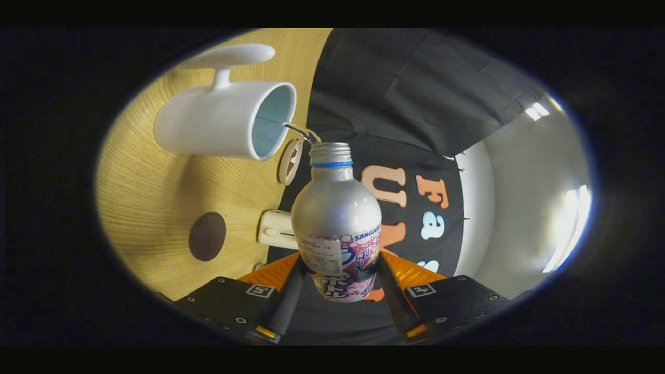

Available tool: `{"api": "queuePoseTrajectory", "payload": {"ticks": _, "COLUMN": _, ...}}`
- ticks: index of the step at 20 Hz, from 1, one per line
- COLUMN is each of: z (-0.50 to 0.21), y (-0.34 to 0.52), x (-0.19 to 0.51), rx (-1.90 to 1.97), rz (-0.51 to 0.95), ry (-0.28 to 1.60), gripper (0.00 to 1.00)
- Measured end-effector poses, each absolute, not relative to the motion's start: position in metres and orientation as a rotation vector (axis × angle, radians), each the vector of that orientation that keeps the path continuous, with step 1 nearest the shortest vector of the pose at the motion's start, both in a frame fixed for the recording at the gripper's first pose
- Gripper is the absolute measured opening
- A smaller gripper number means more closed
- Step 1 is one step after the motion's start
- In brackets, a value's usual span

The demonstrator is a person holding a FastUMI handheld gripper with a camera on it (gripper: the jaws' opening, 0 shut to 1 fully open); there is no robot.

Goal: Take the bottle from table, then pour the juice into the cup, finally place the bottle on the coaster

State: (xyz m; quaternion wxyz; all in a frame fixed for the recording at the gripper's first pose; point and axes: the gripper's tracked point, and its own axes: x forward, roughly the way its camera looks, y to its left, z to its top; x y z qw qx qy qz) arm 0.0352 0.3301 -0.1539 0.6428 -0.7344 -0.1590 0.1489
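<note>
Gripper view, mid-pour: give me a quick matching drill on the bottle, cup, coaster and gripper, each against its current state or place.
Things:
1. bottle
2. cup
3. coaster
4. gripper

States:
A. bare, on the wooden table
B. white, taking the stream at its rim
C. shut on the bottle's labelled body
D. uncapped, tipped toward the cup

Pairs: 1-D, 2-B, 3-A, 4-C

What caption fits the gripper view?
Gripper shut on tilted bottle, pouring juice into the white cup.
</note>
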Motion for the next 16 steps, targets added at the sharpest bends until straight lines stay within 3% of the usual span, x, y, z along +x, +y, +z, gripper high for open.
{"api": "queuePoseTrajectory", "payload": {"ticks": 16, "z": -0.141, "y": 0.337, "x": 0.032, "rx": -1.750, "rz": 0.345, "ry": -0.412, "gripper": 0.76}}
